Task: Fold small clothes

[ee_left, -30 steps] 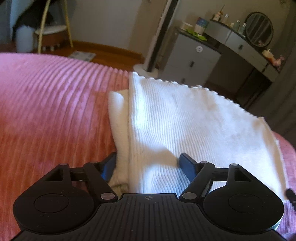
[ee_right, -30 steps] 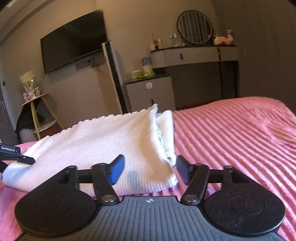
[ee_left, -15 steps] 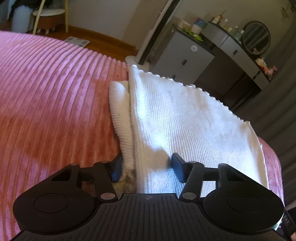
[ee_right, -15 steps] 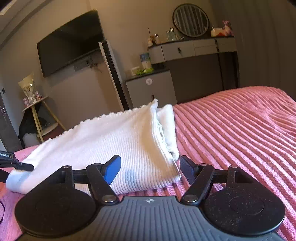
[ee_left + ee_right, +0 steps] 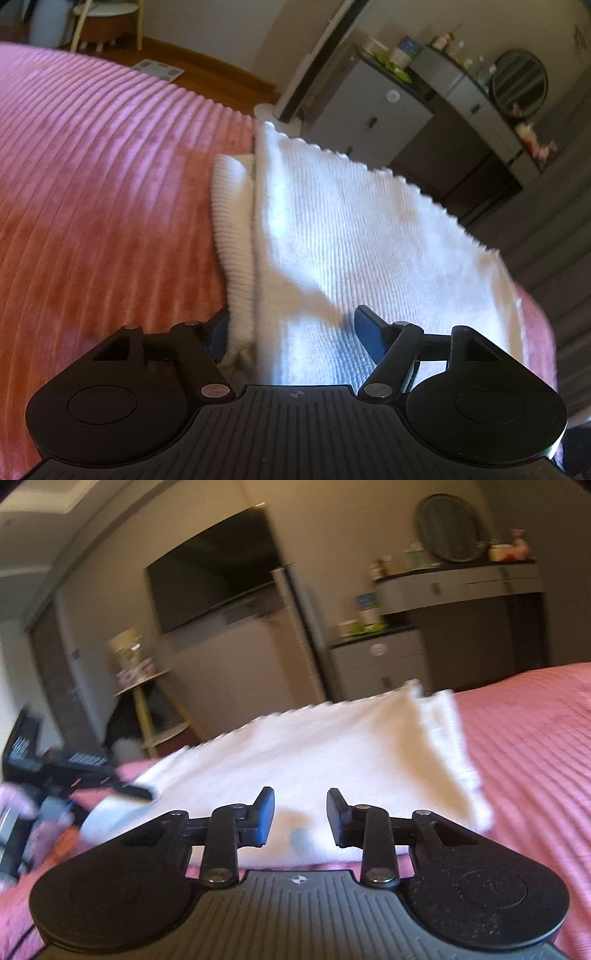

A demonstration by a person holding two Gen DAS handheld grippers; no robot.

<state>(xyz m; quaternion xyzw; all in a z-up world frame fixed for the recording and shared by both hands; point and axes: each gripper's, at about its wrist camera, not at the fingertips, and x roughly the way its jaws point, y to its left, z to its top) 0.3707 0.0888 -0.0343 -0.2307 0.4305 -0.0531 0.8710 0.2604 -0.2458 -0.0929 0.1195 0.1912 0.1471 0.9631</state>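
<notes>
Left gripper (image 5: 291, 334) fingers apart, straddling the near corner of the folded white ribbed knit garment (image 5: 354, 229). Right gripper (image 5: 300, 814) fingers apart, nothing between them, above the garment's near edge. Garment lay mid-frame on pink ribbed bedspread (image 5: 96, 177).

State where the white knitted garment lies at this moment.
The white knitted garment lies folded on the pink ribbed bedspread, its near corner between the fingers of the left gripper; in the right wrist view it sits just ahead of the right gripper.

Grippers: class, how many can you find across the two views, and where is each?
2. The left gripper straddles the white garment's near corner; the right gripper is at its near edge, fingers apart. The left also shows at the right view's left edge.
</notes>
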